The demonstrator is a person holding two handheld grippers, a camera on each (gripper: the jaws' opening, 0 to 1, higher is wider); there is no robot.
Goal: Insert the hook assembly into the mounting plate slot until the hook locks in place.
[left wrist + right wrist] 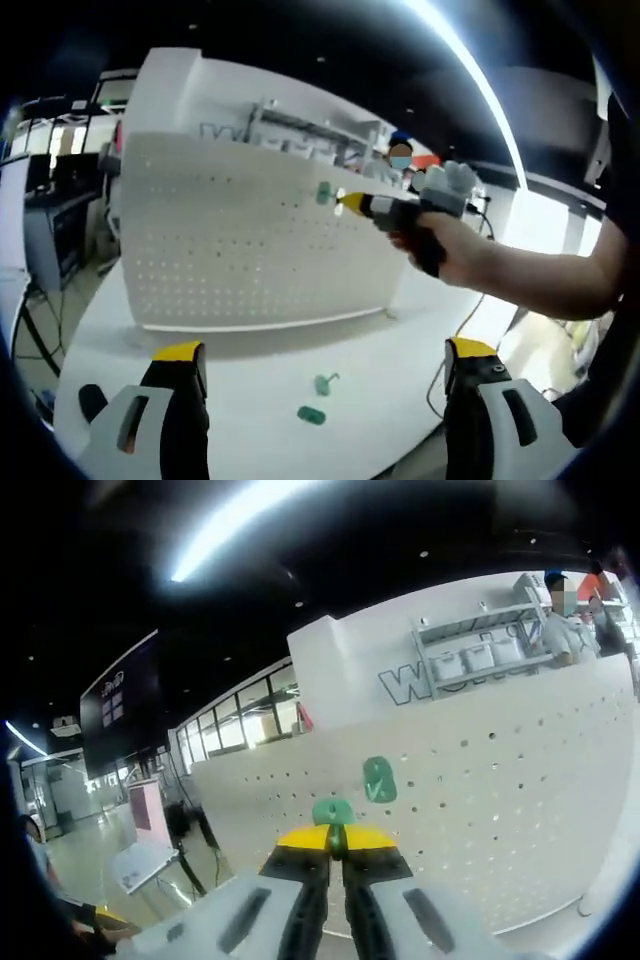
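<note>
A white pegboard mounting plate (250, 240) stands upright on the white table (250, 370). One green hook (324, 192) hangs on it near its upper right. My right gripper (352, 203), held by a person's hand, is at the plate beside that hook. In the right gripper view my right gripper (337, 840) is shut on a green hook (333, 812), just below the mounted green hook (378, 779) on the plate (480, 790). Two more green hooks (325, 383) (311, 414) lie on the table between the jaws of my open left gripper (330, 350).
A person's forearm (530, 275) reaches in from the right. Behind the plate are a white wall with shelving (300, 125) and people in the background. A cable (440, 380) hangs at the table's right edge. Desks and equipment (50, 230) stand at left.
</note>
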